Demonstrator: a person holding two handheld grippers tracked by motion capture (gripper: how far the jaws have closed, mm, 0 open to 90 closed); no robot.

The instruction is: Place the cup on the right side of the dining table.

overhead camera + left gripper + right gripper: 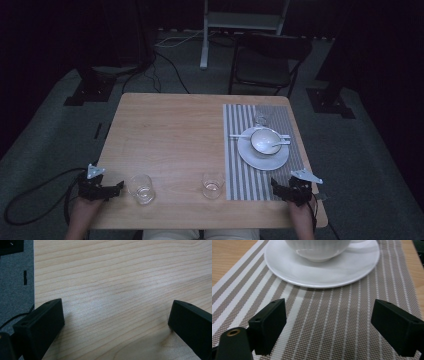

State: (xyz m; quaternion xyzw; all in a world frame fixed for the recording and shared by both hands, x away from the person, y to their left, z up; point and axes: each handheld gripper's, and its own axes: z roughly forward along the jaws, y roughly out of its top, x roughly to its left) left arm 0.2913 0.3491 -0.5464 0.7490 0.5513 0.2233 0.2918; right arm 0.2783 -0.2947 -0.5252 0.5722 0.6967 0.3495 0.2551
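Wooden tabletop (175,135) seen from above, with a person's hands entering from the bottom edge. The left tool (118,189) lies at the near left corner, jaws spread wide over bare wood with nothing between them; in the left gripper view (115,322) both jaws are cut off by the lower frame edge. A drinking glass (140,189) stands just beside it, and a second glass (213,185) stands nearer the striped placemat (240,170). The right tool (274,184) rests over the near end of the placemat, jaws likewise spread and empty (328,322). On the placemat sits a white plate (263,159) carrying a bowl (262,137) with a spoon (276,145) in it. A clear object beyond the plate is too dim to identify. A chair (267,62) stands behind the tabletop in deep shadow.
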